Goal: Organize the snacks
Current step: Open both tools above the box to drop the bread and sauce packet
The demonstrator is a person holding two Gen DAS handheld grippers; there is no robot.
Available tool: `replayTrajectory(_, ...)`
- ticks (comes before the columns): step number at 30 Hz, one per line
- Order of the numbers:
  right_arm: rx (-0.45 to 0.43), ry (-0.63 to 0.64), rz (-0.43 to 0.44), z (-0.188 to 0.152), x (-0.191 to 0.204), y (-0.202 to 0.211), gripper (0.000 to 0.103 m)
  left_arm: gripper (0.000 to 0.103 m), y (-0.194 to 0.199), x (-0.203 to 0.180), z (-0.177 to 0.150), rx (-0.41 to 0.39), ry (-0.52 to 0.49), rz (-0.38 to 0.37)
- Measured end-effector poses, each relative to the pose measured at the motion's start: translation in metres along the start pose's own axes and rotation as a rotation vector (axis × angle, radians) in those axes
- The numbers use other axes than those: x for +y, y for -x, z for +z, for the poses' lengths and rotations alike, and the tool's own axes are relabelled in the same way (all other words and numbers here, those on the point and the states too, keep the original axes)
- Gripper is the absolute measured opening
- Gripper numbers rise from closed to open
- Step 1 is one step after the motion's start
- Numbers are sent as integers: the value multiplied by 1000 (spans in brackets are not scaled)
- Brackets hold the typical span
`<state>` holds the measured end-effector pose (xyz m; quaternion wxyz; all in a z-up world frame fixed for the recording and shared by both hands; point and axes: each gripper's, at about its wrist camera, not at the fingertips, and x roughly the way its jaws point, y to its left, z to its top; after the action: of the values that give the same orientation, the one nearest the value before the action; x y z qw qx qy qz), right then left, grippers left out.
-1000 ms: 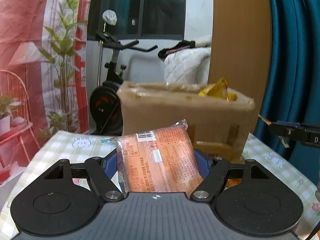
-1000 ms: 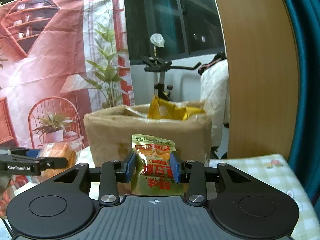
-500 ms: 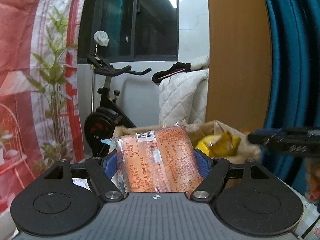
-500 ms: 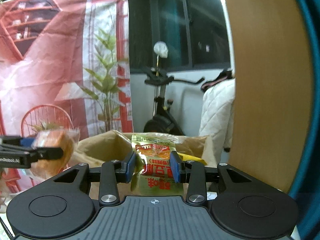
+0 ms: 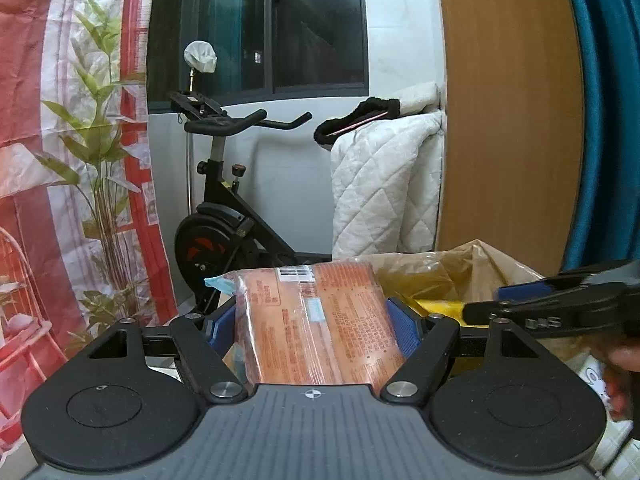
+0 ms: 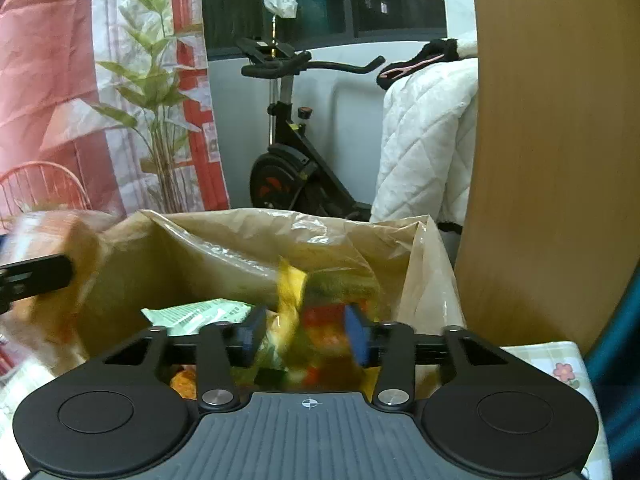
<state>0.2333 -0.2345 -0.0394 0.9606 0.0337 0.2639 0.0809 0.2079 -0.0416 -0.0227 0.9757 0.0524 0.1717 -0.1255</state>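
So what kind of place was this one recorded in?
Most likely a room in a home, partly set up for filming. An exercise bike stands under a dark window, a white quilt hangs beside it, and a printed backdrop of a plant and a chair covers the left wall.

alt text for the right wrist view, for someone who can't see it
The right tongs are opening above a plastic-lined cardboard box, with a blurred yellow snack packet between the blue pads. A green packet lies inside; an exercise bike stands behind.
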Motion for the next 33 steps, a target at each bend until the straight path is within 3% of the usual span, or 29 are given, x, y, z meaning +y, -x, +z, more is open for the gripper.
replayTrajectory(2, -22, -2, -6, -3, -1, 8, 63, 77, -6, 0, 3, -1, -6, 11)
replayTrajectory(10, -60, -18, -9, -11, -15, 36, 69, 78, -9, 3, 13, -7, -8, 35)
replayTrajectory(23, -113, 7, 38, -40, 1, 89, 73, 80, 53, 5, 1, -1, 9, 10)
replayTrajectory(33, -150, -8, 67, -68, 8, 130, 73, 80, 102, 16, -34, 49, 88, 7)
